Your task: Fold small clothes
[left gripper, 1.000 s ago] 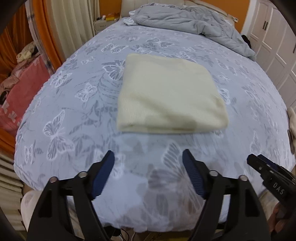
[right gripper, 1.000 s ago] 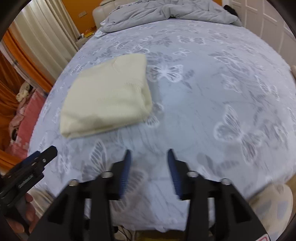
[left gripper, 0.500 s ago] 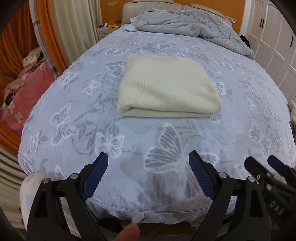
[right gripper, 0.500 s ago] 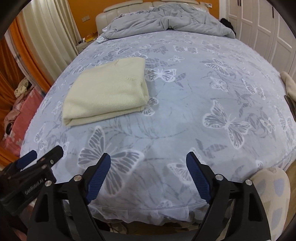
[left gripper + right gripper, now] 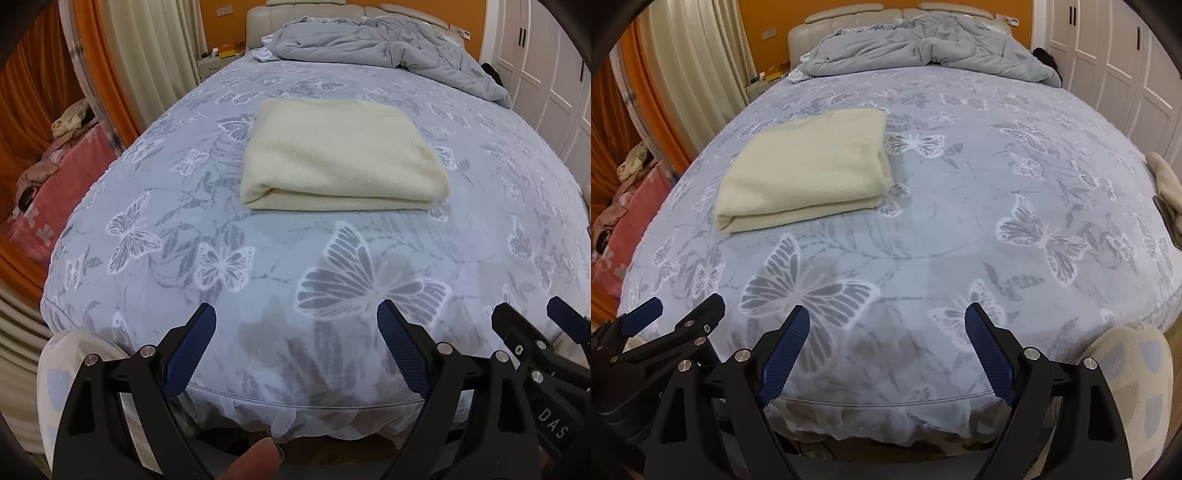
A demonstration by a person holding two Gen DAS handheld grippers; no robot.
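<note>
Tongs left and right — just spread wide, empty, farther from folded sweater

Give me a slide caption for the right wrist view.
Folded cream sweater lying on the butterfly-print bedspread, open right hand-held gripper empty at the bed's foot.

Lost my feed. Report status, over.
Left tongs and right tongs open, empty, at bed's foot. Cream garment folded flat on butterfly bedspread. Nothing between.

Folded cream garment on bed; left gripper wide, empty.
</note>
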